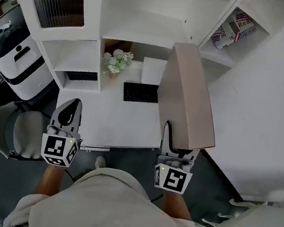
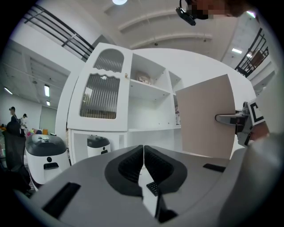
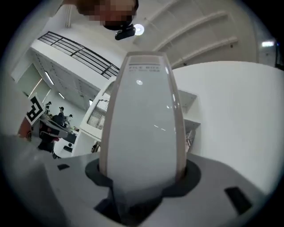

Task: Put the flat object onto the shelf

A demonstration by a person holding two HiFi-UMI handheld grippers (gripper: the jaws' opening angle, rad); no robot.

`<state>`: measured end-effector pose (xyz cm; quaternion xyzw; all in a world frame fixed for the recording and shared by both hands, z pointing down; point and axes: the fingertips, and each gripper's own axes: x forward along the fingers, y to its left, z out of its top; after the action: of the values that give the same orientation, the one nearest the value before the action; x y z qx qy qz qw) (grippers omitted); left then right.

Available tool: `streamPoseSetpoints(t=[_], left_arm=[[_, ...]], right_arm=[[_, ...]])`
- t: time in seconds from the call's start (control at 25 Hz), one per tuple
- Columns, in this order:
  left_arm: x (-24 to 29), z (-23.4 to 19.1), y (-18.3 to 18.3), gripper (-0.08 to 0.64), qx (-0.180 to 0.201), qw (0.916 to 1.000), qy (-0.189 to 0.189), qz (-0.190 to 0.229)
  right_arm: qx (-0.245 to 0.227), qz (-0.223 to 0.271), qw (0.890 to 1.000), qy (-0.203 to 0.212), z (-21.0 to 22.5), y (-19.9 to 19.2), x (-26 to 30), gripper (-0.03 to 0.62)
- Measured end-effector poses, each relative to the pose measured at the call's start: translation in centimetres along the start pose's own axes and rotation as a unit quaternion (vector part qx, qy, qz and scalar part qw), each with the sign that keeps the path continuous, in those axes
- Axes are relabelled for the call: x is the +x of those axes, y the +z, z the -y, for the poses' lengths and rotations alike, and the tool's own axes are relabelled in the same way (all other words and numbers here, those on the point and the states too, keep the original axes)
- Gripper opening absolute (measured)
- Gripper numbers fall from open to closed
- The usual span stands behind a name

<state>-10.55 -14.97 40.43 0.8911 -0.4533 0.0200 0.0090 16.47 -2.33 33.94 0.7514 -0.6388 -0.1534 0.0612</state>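
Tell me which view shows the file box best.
The head view: the whole tan file box stands on edge in the right gripper, near the shelves. The left gripper view shows its broad side; the right gripper view only its narrow white edge between the jaws.

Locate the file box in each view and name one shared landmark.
Head view: file box right of centre, standing on edge.
Left gripper view: file box at right, in front of the shelf.
Right gripper view: file box at centre, gripped between the jaws.
Shared landmark: the white shelf, behind the box everywhere.
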Motion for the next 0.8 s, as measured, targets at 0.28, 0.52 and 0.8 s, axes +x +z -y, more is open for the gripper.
streamPoseSetpoints(t=[0.28, 0.52, 0.8], left_arm=[[2.3, -3.9, -0.6, 0.006, -0.004, 1.0000, 0.000, -0.007], [3.4, -5.3, -1.1, 0.006, -0.010, 0.9999, 0.005, -0.011], [4.1, -5.6, -1.0, 0.006, -0.016, 0.9996, 0.021, -0.008]], right_arm=[[-0.084, 0.013, 0.996, -0.001, -1.7, 2.2, 4.3, 0.272], [-0.163, 0.017, 0.986, 0.009, -2.1, 3.6, 6.8, 0.272], [-0.249, 0.025, 0.968, 0.025, -1.6, 4.5, 9.5, 0.272]])
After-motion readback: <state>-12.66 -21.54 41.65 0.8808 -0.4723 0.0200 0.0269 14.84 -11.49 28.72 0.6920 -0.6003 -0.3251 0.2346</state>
